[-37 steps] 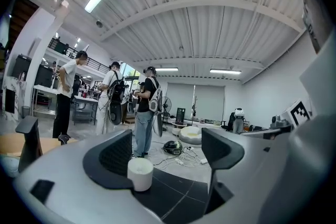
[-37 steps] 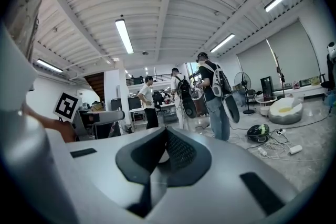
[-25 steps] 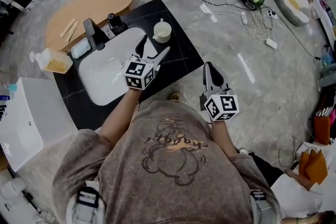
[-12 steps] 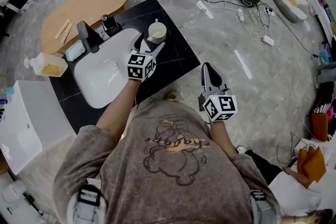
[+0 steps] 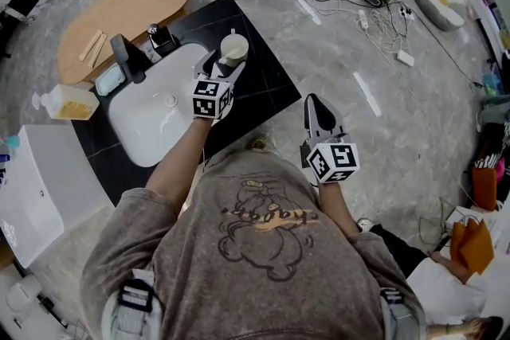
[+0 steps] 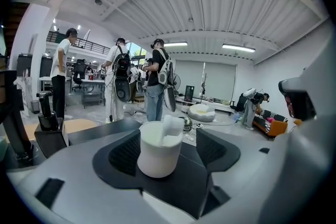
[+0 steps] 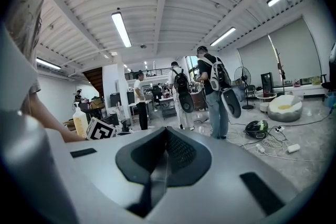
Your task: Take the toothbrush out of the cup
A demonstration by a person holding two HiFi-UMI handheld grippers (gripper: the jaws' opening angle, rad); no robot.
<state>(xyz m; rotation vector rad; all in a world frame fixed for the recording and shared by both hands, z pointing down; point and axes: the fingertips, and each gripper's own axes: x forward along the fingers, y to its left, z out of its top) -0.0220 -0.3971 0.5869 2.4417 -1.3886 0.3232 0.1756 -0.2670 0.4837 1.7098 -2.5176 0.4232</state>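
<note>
A white cup [image 5: 233, 50] stands on the black counter [image 5: 263, 84] to the right of the sink, with a white toothbrush [image 6: 170, 126] sticking up out of it. My left gripper [image 5: 225, 61] reaches over the counter, and its jaws flank the cup [image 6: 160, 147] on both sides. The jaws are closing, with a gap still showing between each pad and the cup. My right gripper [image 5: 317, 103] hangs off the counter's right side over the floor. Its jaws are shut with nothing between them [image 7: 163, 165].
A white sink basin [image 5: 155, 111] with a black faucet [image 5: 123, 56] lies left of the cup. A soap bottle [image 5: 68, 101] and an oval wooden table [image 5: 127, 8] sit further left. People stand beyond, and cables [image 5: 351, 8] lie on the floor.
My left gripper has moved forward and down to the cup, so its jaws now stand on either side of it. The right gripper has stayed put.
</note>
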